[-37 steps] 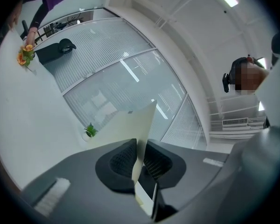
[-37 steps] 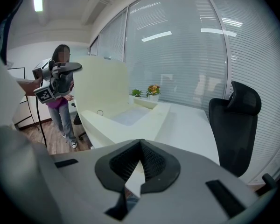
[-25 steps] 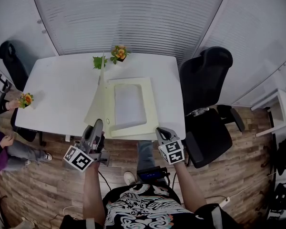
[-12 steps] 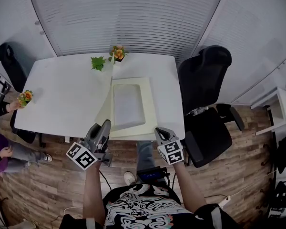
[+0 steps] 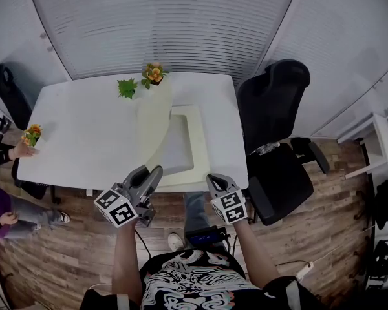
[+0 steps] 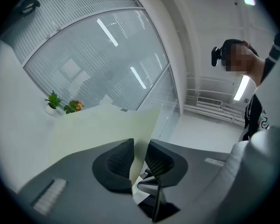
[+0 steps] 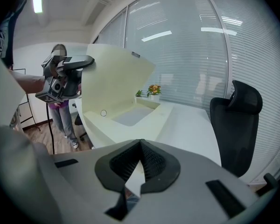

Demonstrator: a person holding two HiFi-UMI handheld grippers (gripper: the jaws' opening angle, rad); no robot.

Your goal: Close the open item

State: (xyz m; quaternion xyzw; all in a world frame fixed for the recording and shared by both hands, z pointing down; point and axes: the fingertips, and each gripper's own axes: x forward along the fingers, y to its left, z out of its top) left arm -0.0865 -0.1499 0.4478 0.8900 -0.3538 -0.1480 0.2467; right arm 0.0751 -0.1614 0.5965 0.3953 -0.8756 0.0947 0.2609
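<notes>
The cream case lies open on the white surface, its lid raised and leaning over the case's recess. At the case's front-left corner, the left gripper pinches the lid's edge between its 2 fingers, which have just been opening. At the case's front-right, the right gripper has its fingers together, empty.
</notes>
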